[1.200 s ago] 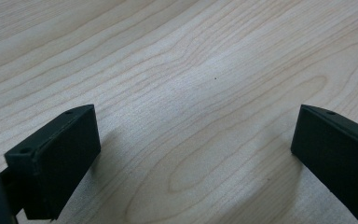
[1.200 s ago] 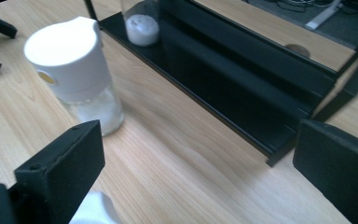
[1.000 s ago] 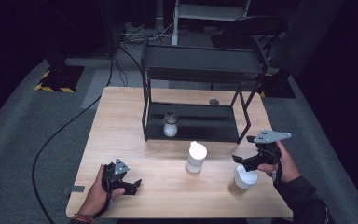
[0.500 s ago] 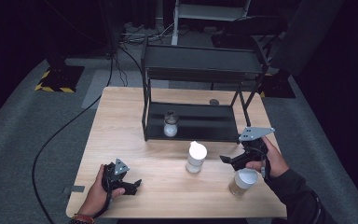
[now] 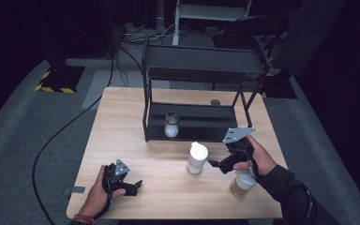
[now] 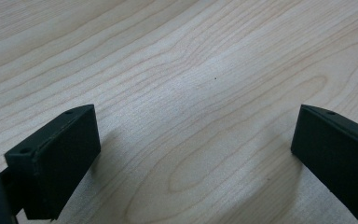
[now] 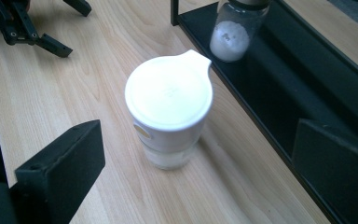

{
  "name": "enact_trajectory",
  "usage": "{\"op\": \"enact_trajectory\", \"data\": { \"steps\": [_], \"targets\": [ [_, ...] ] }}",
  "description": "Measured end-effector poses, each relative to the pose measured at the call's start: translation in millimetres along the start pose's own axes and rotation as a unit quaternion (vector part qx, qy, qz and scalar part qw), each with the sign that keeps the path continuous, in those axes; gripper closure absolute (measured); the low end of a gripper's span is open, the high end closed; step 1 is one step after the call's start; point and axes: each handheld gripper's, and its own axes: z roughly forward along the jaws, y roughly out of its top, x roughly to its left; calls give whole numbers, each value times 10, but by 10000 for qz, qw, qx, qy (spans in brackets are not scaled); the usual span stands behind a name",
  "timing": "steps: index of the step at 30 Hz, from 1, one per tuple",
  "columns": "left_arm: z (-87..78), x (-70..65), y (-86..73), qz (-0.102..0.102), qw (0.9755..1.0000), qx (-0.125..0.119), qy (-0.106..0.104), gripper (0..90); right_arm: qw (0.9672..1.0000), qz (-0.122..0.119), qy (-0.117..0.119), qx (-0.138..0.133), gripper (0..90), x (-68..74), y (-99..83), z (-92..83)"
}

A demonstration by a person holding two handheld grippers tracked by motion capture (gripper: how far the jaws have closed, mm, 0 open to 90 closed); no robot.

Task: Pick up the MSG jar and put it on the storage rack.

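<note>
Right gripper (image 5: pixel 217 164) held just right of the white-lidded jar (image 5: pixel 197 158), jaws spread wide with nothing between them, jar just ahead in the right gripper view (image 7: pixel 169 108) and not touched. Jar upright on the table (image 5: pixel 122 126), near the front edge of the black rack (image 5: pixel 201 70), lid spout turned toward the rack. Inside the rack, on its lower shelf, a small glass shaker (image 5: pixel 171 124) with white powder, also seen past the jar in the right gripper view (image 7: pixel 235 29). Rack's front rail running close along the jar's far side, right jaw close beside that rail in the gripper's own view. Second jar (image 5: pixel 243 183) upright just under the right hand, pale contents, white top, partly hidden by the hand and gripper body. Small round dark thing (image 5: pixel 215 102) on the table behind the rack, too small to name.

Left gripper (image 5: pixel 133 185) low at the table's near left corner, well apart from both jars, jaws wide apart over bare wood (image 6: pixel 191 93), holding nothing. Same gripper seen at the top left of the right gripper view (image 7: pixel 30 35). Black cable (image 5: pixel 56 140) trailing off the table's left side across the grey floor.
</note>
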Motion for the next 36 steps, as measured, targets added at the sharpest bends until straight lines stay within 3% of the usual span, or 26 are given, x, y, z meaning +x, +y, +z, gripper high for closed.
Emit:
{"op": "enact_trajectory", "data": {
  "steps": [20, 36],
  "targets": [
    [0, 0, 0, 1, 10000, 1, 0, 12, 9986, -80, 155, 492, 30, 61, 321, 388],
    [0, 0, 0, 2, 10000, 1, 0, 12, 9959, -60, 235, 870, 36, 87, 446, 627]
  ]
}}
